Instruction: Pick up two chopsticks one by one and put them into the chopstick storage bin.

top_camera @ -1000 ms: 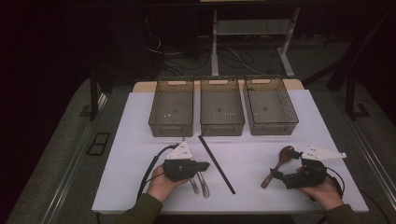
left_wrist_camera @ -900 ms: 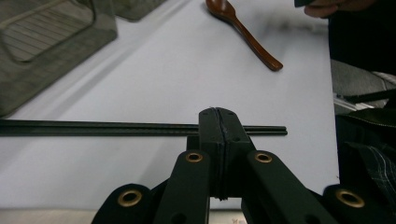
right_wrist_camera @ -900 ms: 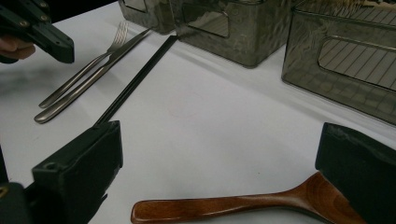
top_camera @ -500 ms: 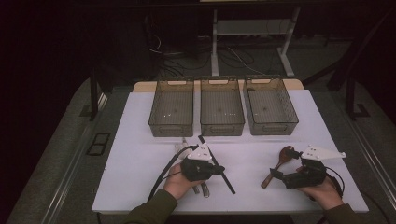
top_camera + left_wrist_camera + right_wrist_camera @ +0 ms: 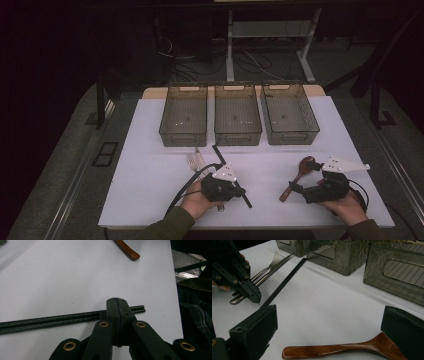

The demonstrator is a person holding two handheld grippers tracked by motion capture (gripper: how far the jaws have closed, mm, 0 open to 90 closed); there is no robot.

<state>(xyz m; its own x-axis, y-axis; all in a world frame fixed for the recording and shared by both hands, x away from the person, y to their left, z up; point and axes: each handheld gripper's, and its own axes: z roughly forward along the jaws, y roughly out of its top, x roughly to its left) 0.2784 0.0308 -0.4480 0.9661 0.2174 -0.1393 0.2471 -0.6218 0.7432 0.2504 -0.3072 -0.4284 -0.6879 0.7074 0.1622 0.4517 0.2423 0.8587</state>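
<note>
Here, slim black chopsticks (image 5: 50, 321) beside glossy wooden spoon (image 5: 342, 348).

No legible text, label, brand, number or sign is found on any item or surface in the three views.

Open tabletop (image 5: 150, 175) lies left of the chopsticks (image 5: 231, 172); three bins (image 5: 238, 120) block beyond, wooden spoon (image 5: 299, 174) obstructs right.
</note>
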